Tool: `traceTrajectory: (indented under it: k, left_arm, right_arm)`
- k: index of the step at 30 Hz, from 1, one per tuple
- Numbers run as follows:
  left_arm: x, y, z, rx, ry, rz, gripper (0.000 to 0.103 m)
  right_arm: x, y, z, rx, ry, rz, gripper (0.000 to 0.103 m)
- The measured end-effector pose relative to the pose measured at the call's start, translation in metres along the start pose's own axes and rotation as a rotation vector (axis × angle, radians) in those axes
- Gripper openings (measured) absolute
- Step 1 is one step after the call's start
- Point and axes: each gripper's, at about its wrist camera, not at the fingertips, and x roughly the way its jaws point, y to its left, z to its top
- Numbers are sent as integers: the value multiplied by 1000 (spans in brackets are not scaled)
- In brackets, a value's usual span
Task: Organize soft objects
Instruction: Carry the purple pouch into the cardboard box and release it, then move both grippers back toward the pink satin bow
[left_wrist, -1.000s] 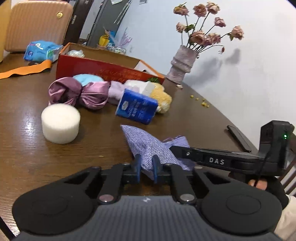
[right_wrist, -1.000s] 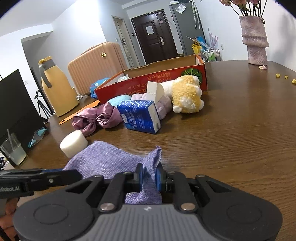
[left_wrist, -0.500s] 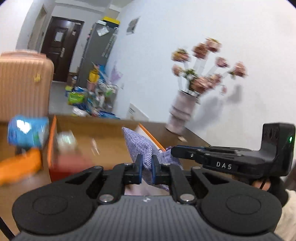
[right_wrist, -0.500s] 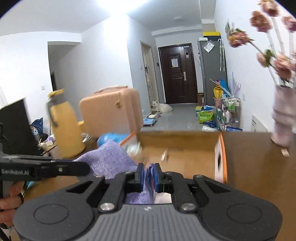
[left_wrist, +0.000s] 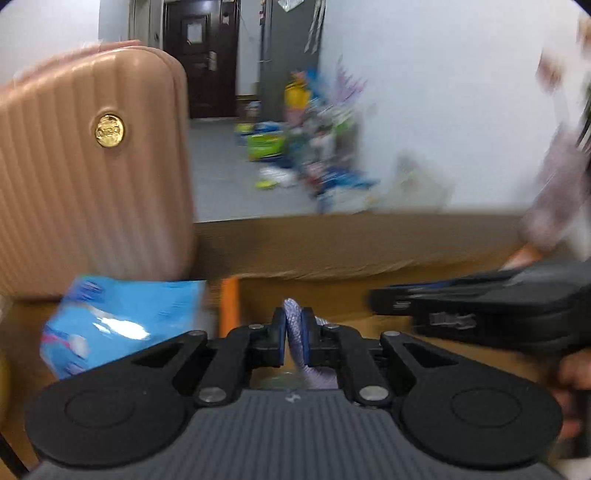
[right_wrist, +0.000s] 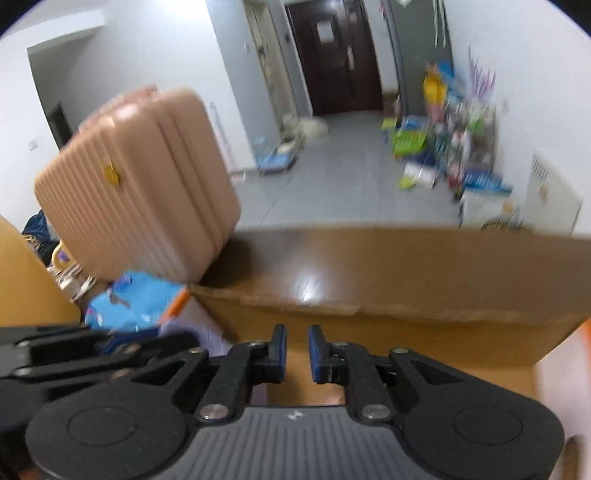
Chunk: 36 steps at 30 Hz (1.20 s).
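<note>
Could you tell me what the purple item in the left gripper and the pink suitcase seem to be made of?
The purple item, pinched in the left gripper, looks like coarse woven fabric: it folds softly and shows a fine weave. The pink suitcase looks like hard moulded plastic with a satin sheen, judging by its ridges and rigid rounded corners.

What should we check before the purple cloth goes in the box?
1. Left gripper pinching the purple cloth: ok.
2. Right gripper pinching it too: cannot tell; no cloth shows between its pads.
3. Both grippers over the cardboard box: ok, it seems.
4. Landing spot inside the box free: cannot tell, hidden.
5. Blue packet out of the way: ok, it is outside the box's orange edge.
</note>
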Motion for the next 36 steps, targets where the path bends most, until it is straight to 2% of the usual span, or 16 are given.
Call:
traceTrajectory:
  k: [1, 4, 5, 8, 12, 15, 16, 17, 18, 20, 22, 24, 25, 27, 32, 36]
  left_arm:
    - [9, -4, -3, 36, 21, 57, 9]
    - [6, -1, 2, -6, 33, 6, 31]
    - [6, -1, 3, 1, 49, -19, 35]
    - [2, -5, 3, 3, 64, -19, 36]
    - [-19, 0, 5, -20, 57, -39, 44]
    - [-54, 7, 7, -29, 22, -38, 57]
    - [-69, 12, 7, -28, 7, -40, 65]
    - [-84, 13, 5, -30, -6, -40, 78]
    - [-96, 15, 3, -31, -17, -39, 82]
    - [-129, 17, -8, -18, -44, -38, 83]
    - [-158, 16, -21, -15, -64, -32, 85]
    - [-187, 17, -35, -20, -109, -33, 91]
    - [-203, 16, -44, -25, -137, -29, 93]
    - [-230, 14, -65, -38, -176, -25, 95]
    - [-296, -4, -137, -19, -263, -19, 100]
    - [-336, -12, -205, -27, -329, -98, 103]
  right_arm:
    - [7, -1, -3, 4, 18, 4, 14]
    - [18, -6, -13, 5, 51, 1, 19]
    - [18, -7, -15, 15, 60, 2, 23]
    - [5, -14, -15, 30, 46, -11, 25]
    - [-32, -22, -11, 9, 1, -27, 34]
    - [-74, -24, -8, -26, -32, -60, 37]
    - [-88, -25, -7, -37, -37, -70, 39]
    - [-106, -26, -9, -50, -44, -81, 44]
    - [-120, -27, -12, -61, -47, -90, 48]
    - [-151, -30, -20, -79, -63, -120, 51]
    - [-183, -32, -34, -94, -89, -162, 62]
    - [-213, -28, -55, -117, -128, -218, 84]
    - [-225, -26, -65, -130, -142, -239, 88]
    - [-250, -18, -92, -161, -185, -266, 89]
    - [-300, 6, -165, -203, -285, -241, 89]
    - [-328, 31, -240, -214, -366, -235, 89]
